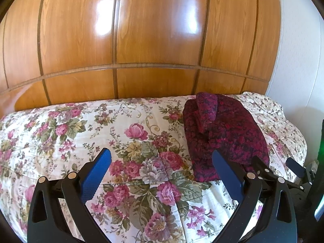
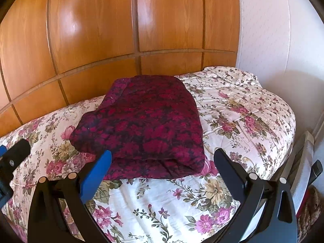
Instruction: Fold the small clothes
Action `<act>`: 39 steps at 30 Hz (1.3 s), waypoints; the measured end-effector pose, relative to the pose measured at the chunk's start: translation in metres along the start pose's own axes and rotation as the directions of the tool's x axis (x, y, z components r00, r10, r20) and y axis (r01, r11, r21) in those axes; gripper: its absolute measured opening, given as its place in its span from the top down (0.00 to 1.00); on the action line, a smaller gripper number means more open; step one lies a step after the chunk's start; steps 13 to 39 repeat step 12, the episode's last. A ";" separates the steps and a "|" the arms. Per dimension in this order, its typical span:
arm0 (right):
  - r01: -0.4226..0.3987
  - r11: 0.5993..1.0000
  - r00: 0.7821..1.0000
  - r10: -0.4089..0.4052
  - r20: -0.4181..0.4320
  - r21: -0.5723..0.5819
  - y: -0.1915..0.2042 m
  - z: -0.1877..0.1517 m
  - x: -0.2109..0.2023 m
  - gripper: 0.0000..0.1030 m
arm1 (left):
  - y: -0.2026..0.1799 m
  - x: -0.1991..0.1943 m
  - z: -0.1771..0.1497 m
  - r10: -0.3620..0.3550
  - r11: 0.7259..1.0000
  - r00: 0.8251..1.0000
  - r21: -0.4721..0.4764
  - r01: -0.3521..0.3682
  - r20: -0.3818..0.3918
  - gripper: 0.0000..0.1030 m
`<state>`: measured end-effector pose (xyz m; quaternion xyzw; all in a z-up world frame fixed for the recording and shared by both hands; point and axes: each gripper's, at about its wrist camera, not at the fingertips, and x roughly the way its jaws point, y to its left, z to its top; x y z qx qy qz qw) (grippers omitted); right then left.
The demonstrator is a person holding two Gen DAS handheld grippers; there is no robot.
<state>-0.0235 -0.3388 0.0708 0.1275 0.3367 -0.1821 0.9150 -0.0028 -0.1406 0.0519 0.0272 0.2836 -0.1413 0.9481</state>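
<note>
The dark red patterned garment (image 2: 141, 121) lies on the floral bedspread (image 2: 243, 111), toward the far side of the bed near the wooden wardrobe (image 2: 101, 30), already doubled over into a thick pad with a rolled sleeve or edge at its far left. It looks soft, light and limp, likely to sag if lifted by one point, so the near folded edge or its two near corners seem the best places to pinch. The right gripper (image 2: 162, 158) hovers just before that near edge, jaws spread wide, holding nothing. The left gripper (image 1: 162, 158) hangs over bare bedspread to the left of the garment, jaws likewise wide apart and empty.
</note>
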 end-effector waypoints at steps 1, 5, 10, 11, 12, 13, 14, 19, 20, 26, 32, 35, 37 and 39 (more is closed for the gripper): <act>-0.002 1.000 1.000 0.002 -0.003 0.000 0.000 -0.001 0.001 0.02 | 0.000 0.001 0.000 0.004 1.000 1.000 0.003 -0.004 -0.002 0.05; -0.002 1.000 1.000 0.002 -0.012 -0.002 0.003 -0.003 0.003 0.02 | 0.000 0.006 0.000 -0.001 1.000 1.000 0.001 0.001 -0.026 0.05; -0.001 1.000 1.000 0.001 -0.018 0.007 0.003 -0.002 0.008 0.02 | 0.006 0.006 -0.002 0.033 0.999 0.999 -0.012 -0.033 -0.025 0.04; -0.001 1.000 1.000 0.001 -0.022 0.006 0.003 -0.002 0.009 0.02 | 0.008 0.007 -0.003 0.040 0.999 0.999 -0.015 -0.041 -0.028 0.04; -0.002 1.000 1.000 0.002 -0.024 0.005 0.004 -0.002 0.009 0.02 | 0.010 0.009 -0.004 0.042 0.999 0.999 -0.021 -0.043 -0.035 0.04; -0.002 1.000 1.000 0.002 -0.024 0.005 0.004 -0.002 0.009 0.02 | 0.010 0.009 -0.004 0.042 0.999 0.999 -0.021 -0.043 -0.035 0.04; -0.002 1.000 1.000 0.002 -0.024 0.005 0.004 -0.002 0.009 0.02 | 0.010 0.009 -0.004 0.042 0.999 0.999 -0.021 -0.043 -0.035 0.04; -0.002 1.000 1.000 0.002 -0.024 0.005 0.004 -0.002 0.009 0.02 | 0.010 0.009 -0.004 0.042 0.999 0.999 -0.021 -0.043 -0.035 0.04; -0.002 1.000 1.000 0.002 -0.024 0.005 0.004 -0.002 0.009 0.02 | 0.010 0.009 -0.004 0.042 0.999 0.999 -0.021 -0.043 -0.035 0.04; -0.002 1.000 1.000 0.002 -0.024 0.005 0.004 -0.002 0.009 0.02 | 0.010 0.009 -0.004 0.042 0.999 0.999 -0.021 -0.043 -0.035 0.04; -0.002 1.000 1.000 0.002 -0.024 0.005 0.004 -0.002 0.009 0.02 | 0.010 0.009 -0.004 0.042 0.999 0.999 -0.021 -0.043 -0.035 0.04; -0.002 1.000 1.000 0.002 -0.024 0.005 0.004 -0.002 0.009 0.02 | 0.010 0.009 -0.004 0.042 0.999 0.999 -0.021 -0.043 -0.035 0.04; -0.002 1.000 1.000 0.002 -0.024 0.005 0.004 -0.002 0.009 0.02 | 0.010 0.009 -0.004 0.042 0.999 0.999 -0.021 -0.043 -0.035 0.04; -0.002 1.000 1.000 0.002 -0.024 0.005 0.004 -0.002 0.009 0.02 | 0.010 0.009 -0.004 0.042 0.999 0.999 -0.021 -0.043 -0.035 0.04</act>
